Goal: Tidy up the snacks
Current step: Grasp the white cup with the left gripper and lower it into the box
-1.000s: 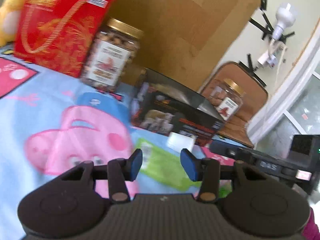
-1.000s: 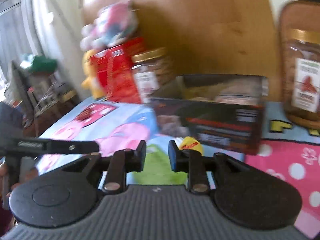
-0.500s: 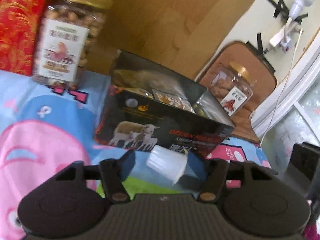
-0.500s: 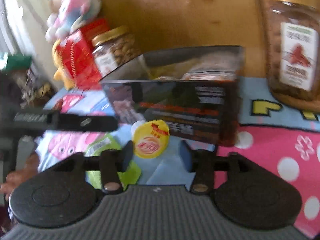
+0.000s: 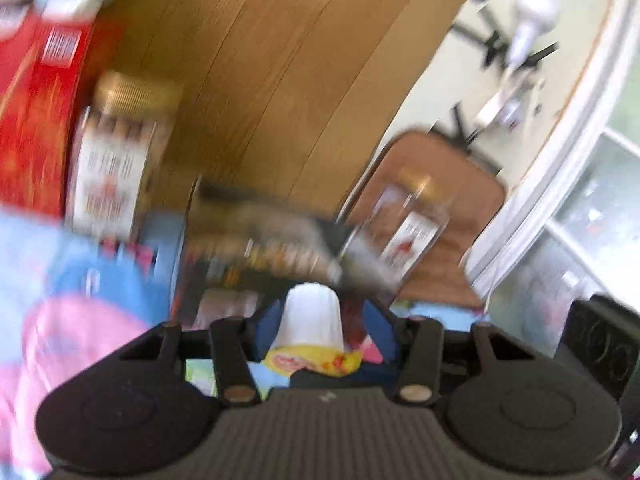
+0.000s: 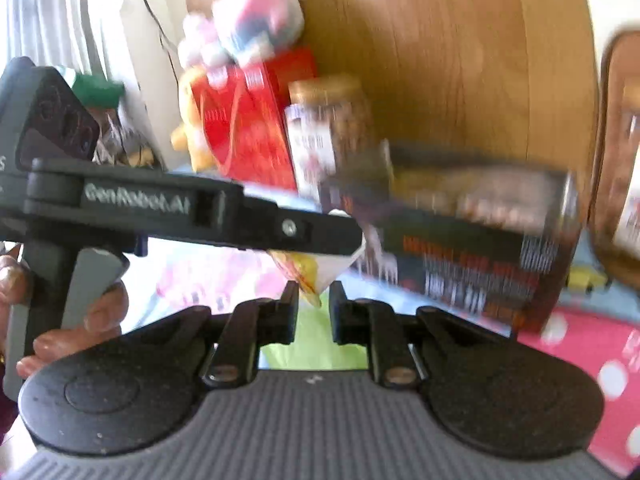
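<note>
Left wrist view: cartoon-print cloth [image 5: 72, 312], wooden panel [image 5: 280, 80] behind. The left gripper [image 5: 320, 330], jaws closing, holds a white jelly cup [image 5: 312, 316], yellow lid toward the camera.

Right wrist view: the right gripper [image 6: 314, 308], jaws closing, pinches that cup's lower edge before the black snack box [image 6: 460, 236].

Jelly cup held above an open snack box

The white jelly cup [image 5: 311, 316], its yellow printed foil lid tipped toward the camera, sits between the left gripper's blue pads, off the cloth. Just behind it stands the dark, open-topped snack box [image 6: 472, 236], blurred, with packets inside and orange lettering on its side.
</note>
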A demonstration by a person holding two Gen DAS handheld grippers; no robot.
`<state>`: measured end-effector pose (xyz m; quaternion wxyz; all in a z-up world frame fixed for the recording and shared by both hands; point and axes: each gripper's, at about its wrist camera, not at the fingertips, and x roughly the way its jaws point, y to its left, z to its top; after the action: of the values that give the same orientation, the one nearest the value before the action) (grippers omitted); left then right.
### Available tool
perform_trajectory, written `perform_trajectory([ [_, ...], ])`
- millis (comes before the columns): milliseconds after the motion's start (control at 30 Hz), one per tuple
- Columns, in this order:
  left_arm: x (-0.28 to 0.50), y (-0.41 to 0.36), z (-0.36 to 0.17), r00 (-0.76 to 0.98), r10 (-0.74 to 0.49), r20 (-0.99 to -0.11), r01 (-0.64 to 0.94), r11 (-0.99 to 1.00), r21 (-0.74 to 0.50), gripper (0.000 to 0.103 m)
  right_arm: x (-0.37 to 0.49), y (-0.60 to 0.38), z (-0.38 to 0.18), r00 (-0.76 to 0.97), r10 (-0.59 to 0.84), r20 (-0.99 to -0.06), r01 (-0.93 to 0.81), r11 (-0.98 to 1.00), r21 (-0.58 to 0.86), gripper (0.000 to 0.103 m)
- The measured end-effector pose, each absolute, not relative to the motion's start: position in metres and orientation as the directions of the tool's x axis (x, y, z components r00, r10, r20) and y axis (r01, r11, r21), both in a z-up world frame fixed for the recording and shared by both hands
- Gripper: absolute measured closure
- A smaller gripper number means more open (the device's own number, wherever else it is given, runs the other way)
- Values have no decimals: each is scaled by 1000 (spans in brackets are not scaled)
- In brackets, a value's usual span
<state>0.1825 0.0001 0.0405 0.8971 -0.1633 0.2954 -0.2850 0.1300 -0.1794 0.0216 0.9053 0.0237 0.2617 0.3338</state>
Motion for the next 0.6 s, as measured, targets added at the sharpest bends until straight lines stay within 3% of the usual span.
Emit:
perform_trajectory([
  [133, 210, -24, 72, 703, -590, -397, 481, 806, -344, 54, 154, -178, 44, 700, 592, -399, -556, 803, 216, 84],
  [200, 231, -40, 69, 740, -514, -433, 449, 858, -250, 49, 181, -174, 42, 706, 572, -417, -533, 818, 219, 82],
  [267, 245, -46, 61, 764, -413, -495, 369, 910, -189, 52, 203, -173, 34, 730, 499, -467, -468, 863, 189, 77],
  [467, 199, -12, 50, 753, -499, -428, 390, 863, -320, 52, 154, -235, 33, 754, 549, -361, -440, 830, 343, 76],
  [600, 156, 9, 28, 727, -521, -447, 367, 845, -388, 52, 116, -268, 13, 735, 571, -365, -412, 805, 428, 76],
])
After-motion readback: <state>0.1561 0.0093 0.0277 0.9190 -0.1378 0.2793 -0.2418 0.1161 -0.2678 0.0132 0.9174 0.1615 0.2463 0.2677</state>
